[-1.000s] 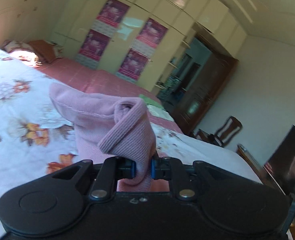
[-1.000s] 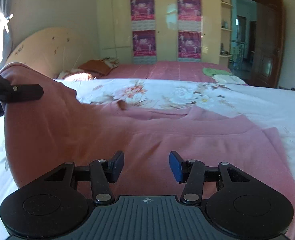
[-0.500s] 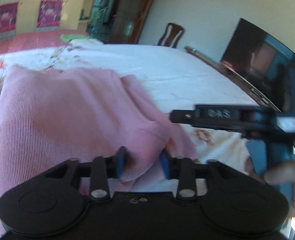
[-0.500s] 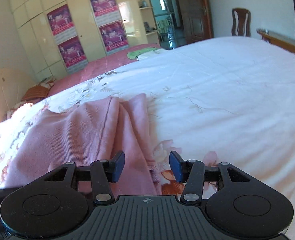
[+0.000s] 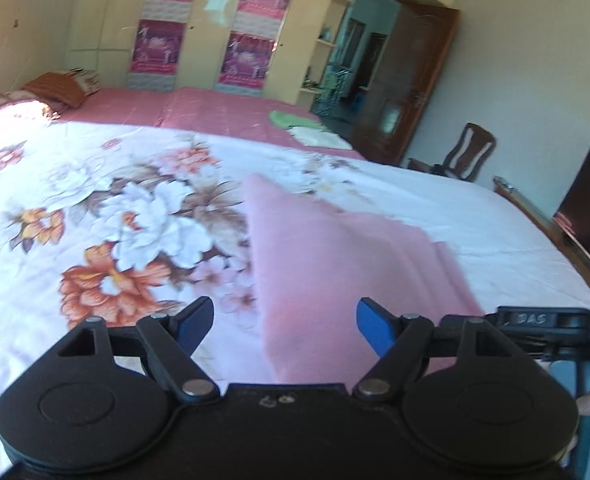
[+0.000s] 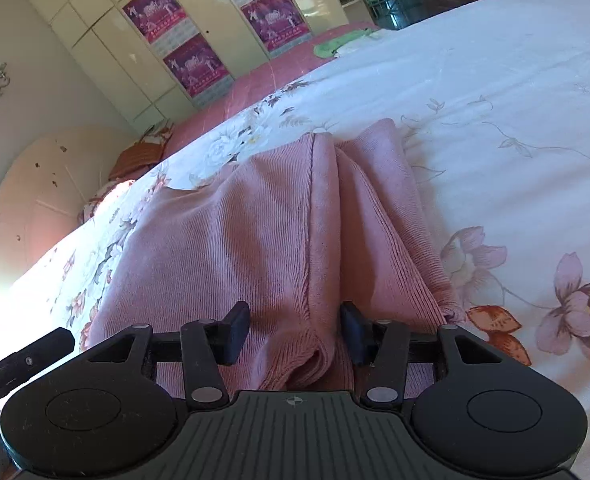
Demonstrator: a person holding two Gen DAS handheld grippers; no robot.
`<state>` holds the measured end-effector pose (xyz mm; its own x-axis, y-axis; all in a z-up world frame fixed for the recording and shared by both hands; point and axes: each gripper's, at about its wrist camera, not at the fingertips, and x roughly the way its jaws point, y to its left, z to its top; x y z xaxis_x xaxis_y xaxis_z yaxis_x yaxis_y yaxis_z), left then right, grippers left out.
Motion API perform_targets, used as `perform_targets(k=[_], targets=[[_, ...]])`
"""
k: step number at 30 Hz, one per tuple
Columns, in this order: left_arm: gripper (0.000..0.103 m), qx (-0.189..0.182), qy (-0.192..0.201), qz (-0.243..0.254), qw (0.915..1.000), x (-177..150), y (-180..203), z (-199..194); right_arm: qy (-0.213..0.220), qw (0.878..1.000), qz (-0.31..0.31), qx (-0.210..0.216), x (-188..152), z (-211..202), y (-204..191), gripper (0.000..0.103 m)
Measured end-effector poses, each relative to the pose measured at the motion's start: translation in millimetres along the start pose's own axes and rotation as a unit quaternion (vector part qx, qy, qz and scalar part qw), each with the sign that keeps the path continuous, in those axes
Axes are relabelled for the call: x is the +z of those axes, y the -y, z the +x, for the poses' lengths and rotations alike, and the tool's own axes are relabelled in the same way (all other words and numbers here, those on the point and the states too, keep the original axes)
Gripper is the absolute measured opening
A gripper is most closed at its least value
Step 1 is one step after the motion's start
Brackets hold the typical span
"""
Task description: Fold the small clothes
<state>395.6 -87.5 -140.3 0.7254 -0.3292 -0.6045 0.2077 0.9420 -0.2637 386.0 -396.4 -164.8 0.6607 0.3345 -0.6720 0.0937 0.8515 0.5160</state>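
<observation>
Your left hand-held gripper (image 5: 285,326) let go of sweater (image 6: 279,224), jaws now wide. Right hand-held gripper (image 6: 295,330) half-open, straddling folded edge. Sweater flat on bed (image 6: 495,92), near edge; fold landed.

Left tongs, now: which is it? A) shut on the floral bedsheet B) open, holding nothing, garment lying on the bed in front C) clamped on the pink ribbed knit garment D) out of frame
B: the left tongs stand wide apart with nothing between the blue pads, and the pink ribbed knit garment lies flat on the floral bedsheet ahead.
</observation>
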Motion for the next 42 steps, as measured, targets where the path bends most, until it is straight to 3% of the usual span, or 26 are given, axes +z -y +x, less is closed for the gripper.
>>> perform_targets(k=[1, 2, 3, 7, 11, 14, 17, 20, 22, 23, 24, 26, 30, 34, 35, 37, 39, 42], targets=[[0.077, 0.001, -0.002, 0.000, 1.0000, -1, 0, 3, 0.001, 1.000, 0.002, 0.003, 2, 1, 1, 0.049], [0.077, 0.004, -0.003, 0.003, 1.0000, -1, -4, 2, 0.001, 1.000, -0.002, 0.007, 3, 1, -2, 0.042], [0.077, 0.004, -0.002, 0.005, 1.0000, -2, -3, 4, -0.004, 1.000, -0.015, 0.007, 4, 2, -6, 0.016], [0.079, -0.005, 0.006, 0.004, 1.0000, -5, -6, 2, 0.007, 0.998, -0.059, -0.008, 4, 2, -15, 0.011], [0.078, -0.016, 0.011, -0.001, 0.9998, 3, 2, 8, 0.077, 0.992, -0.100, -0.028, 14, -23, -26, 0.010], [0.078, -0.030, 0.010, 0.003, 0.9995, 4, 12, 12, 0.097, 0.988, -0.114, -0.043, 25, -43, -20, 0.010], [0.080, -0.040, -0.012, 0.008, 0.9991, -3, 23, 23, 0.084, 0.989, -0.099, -0.071, 19, -43, 0, 0.010], [0.081, -0.037, -0.059, 0.016, 0.9975, -16, 29, 44, 0.025, 0.989, -0.100, -0.102, -3, -18, 18, 0.010], [0.082, -0.040, -0.063, 0.008, 0.9972, -20, 25, 46, 0.035, 0.990, -0.096, -0.100, -7, -22, 17, 0.011], [0.082, -0.040, -0.064, 0.008, 0.9971, -18, 24, 45, 0.036, 0.991, -0.087, -0.091, -3, -26, 17, 0.018], [0.081, -0.041, -0.064, 0.010, 0.9970, -15, 23, 43, 0.042, 0.993, -0.077, -0.083, 1, -32, 18, 0.037], [0.079, -0.047, -0.059, 0.012, 0.9971, -8, 22, 37, 0.067, 0.992, -0.073, -0.079, 10, -42, 16, 0.065], [0.079, -0.046, -0.036, -0.012, 0.9982, 15, 15, 32, 0.067, 0.993, -0.066, -0.067, 44, -26, 10, 0.065], [0.078, -0.033, -0.038, -0.037, 0.9980, 34, 5, 52, 0.047, 0.995, -0.038, -0.076, 72, 15, 18, 0.065], [0.078, -0.028, -0.040, -0.042, 0.9979, 37, 3, 58, 0.046, 0.995, -0.033, -0.080, 78, 22, 20, 0.062], [0.077, -0.023, -0.048, -0.058, 0.9969, 43, -3, 72, 0.037, 0.996, -0.029, -0.077, 91, 38, 23, 0.044], [0.076, -0.024, -0.053, -0.072, 0.9957, 46, -6, 82, 0.019, 0.996, -0.031, -0.079, 96, 49, 24, 0.014], [0.076, -0.022, -0.054, -0.067, 0.9960, 46, -4, 94, 0.025, 0.994, -0.065, -0.088, 91, 51, 19, 0.008]])
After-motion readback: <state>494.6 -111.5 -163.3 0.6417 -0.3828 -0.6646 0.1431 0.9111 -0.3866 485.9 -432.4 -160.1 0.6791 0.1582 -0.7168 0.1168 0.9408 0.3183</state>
